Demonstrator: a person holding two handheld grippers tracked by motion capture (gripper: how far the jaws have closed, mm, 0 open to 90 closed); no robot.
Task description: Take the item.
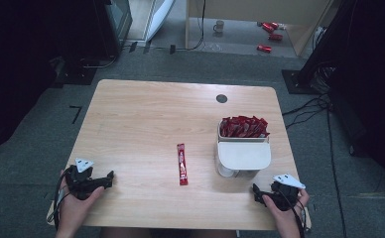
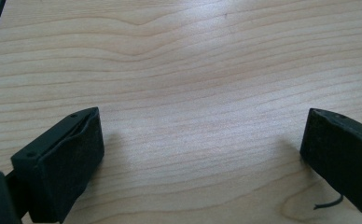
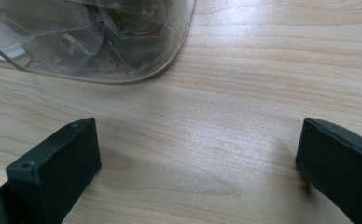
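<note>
A single red sachet [image 1: 182, 164] lies lengthwise in the middle of the wooden table [image 1: 146, 114]. To its right stands a white box [image 1: 243, 154] whose far half is packed with several red sachets [image 1: 243, 127]. My left gripper [image 1: 108, 178] rests at the table's near left, held by a hand, its jaws wide apart over bare wood [image 2: 202, 135]. My right gripper [image 1: 256, 191] sits at the near right, just in front of the box. Its jaws are wide apart [image 3: 198, 158], and the box's clear rounded corner [image 3: 123, 42] lies ahead of them.
A round dark grommet [image 1: 222, 98] marks the table's far edge. Beyond the table, red cans [image 1: 270, 34] and a mug [image 1: 219, 26] lie on the floor, and cables [image 1: 309, 106] trail at the right.
</note>
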